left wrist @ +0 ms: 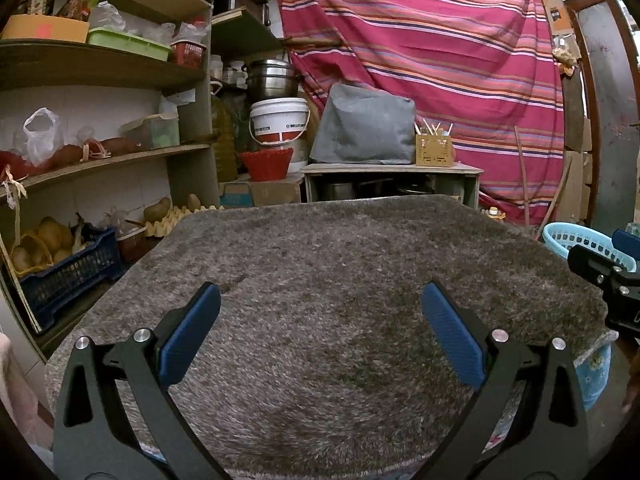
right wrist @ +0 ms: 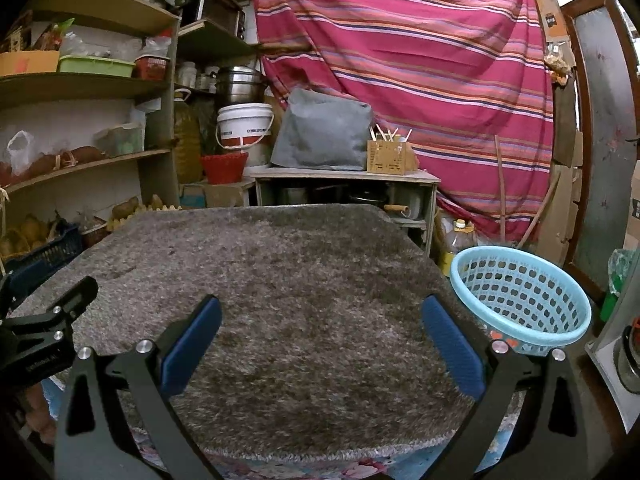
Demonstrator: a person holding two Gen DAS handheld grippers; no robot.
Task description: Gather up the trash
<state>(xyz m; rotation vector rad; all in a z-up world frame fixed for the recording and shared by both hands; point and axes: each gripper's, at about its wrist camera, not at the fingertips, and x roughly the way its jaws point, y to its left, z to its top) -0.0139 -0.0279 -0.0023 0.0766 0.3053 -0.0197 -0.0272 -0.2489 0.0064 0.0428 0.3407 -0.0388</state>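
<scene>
Grey rug [right wrist: 280,300], blue basket [right wrist: 520,300], tools spread

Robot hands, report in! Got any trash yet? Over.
Left gripper open, empty. Right gripper open, empty. No trash visible on grey rug. Blue basket at right, nothing blocking.

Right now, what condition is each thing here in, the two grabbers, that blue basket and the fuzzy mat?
Left gripper: open, holding nothing, above the rug.
Right gripper: open, holding nothing, above the rug.
Light blue perforated plastic basket: upright beside the rug's right edge, looks empty.
Grey shaggy rug: lying flat, no trash visible on it.
</scene>
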